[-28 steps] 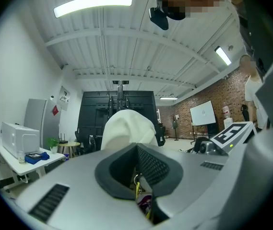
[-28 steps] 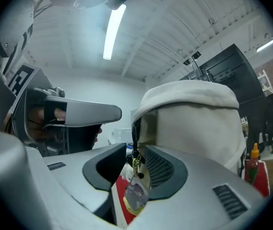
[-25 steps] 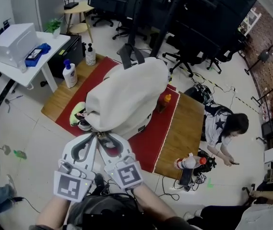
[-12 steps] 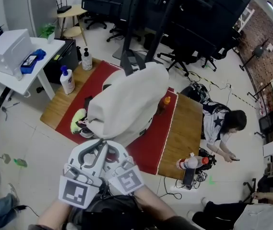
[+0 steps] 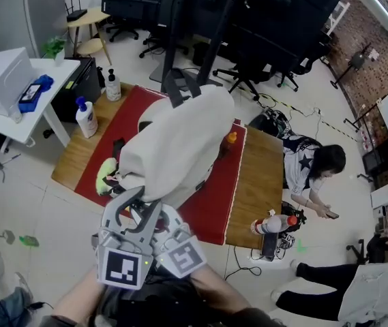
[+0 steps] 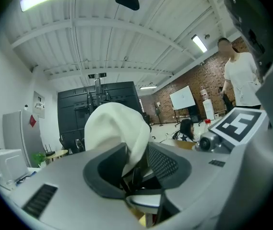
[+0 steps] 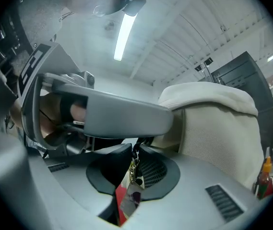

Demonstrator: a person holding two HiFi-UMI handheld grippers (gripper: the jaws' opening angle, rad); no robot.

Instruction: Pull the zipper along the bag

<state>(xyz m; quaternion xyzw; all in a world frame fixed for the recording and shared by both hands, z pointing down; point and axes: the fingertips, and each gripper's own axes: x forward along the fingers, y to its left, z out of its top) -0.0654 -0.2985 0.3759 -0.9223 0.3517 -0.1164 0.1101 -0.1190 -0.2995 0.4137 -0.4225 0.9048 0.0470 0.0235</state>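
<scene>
Head view: my left gripper (image 5: 141, 203) and right gripper (image 5: 166, 218) sit side by side at the near, lower end of the bag (image 5: 176, 142). It is a plump, rounded backpack in matte cream cloth. It lies on a red mat (image 5: 211, 203) over the wooden tabletop (image 5: 262, 176). Its black straps (image 5: 178, 87) stick out at the far end, well beyond my fingers. A small orange bottle (image 5: 231, 139) stands just beside the bag, beyond my fingers and to the right.

Left gripper view: my fingers (image 6: 162, 164) are smooth grey shells with dark pads, the right-hand one patterned like fine mesh. They are opening and stand wide apart. A soft fold of the bag's cream cloth drops into the gap between them and touches neither pad firmly. The rest of the bag rises as a rounded hump straight ahead.

Right gripper view: my fingers (image 7: 150, 169) are closing and nearly together. The zipper pull (image 7: 135, 169), a short chain of small metal links ending in a flat glossy tag, hangs in the narrow gap, and the pads meet it on both sides. The bag's woven side panel fills the space ahead and to the right of my fingers. The left gripper's grey body crosses just above them.
</scene>
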